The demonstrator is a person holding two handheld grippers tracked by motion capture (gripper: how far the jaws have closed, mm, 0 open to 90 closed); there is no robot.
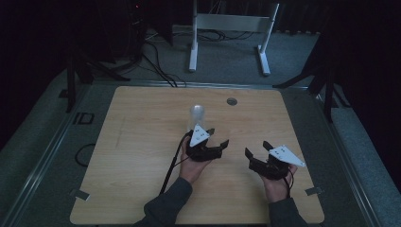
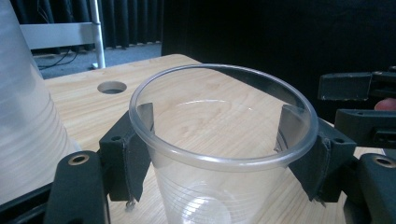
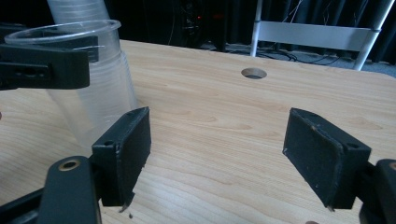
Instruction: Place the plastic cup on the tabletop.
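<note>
The thin clear cup (image 2: 219, 186), light and easily crushed, is clamped just under its rim between the left gripper's (image 2: 219, 154) jaws, while the right gripper's (image 3: 233, 154) jaws are held wide apart.

A clear plastic cup (image 2: 219, 154) is seen upright, mouth up and empty, with faint ribs round its wall and a rolled rim. A stack of like cups (image 1: 197, 115), inverted, is stood just beside it on the wooden table.

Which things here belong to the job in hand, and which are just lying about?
In the job: clear plastic cup clamped in left gripper; stack of clear plastic cups; open right gripper.
Lying about: white metal frame; black cables.
</note>
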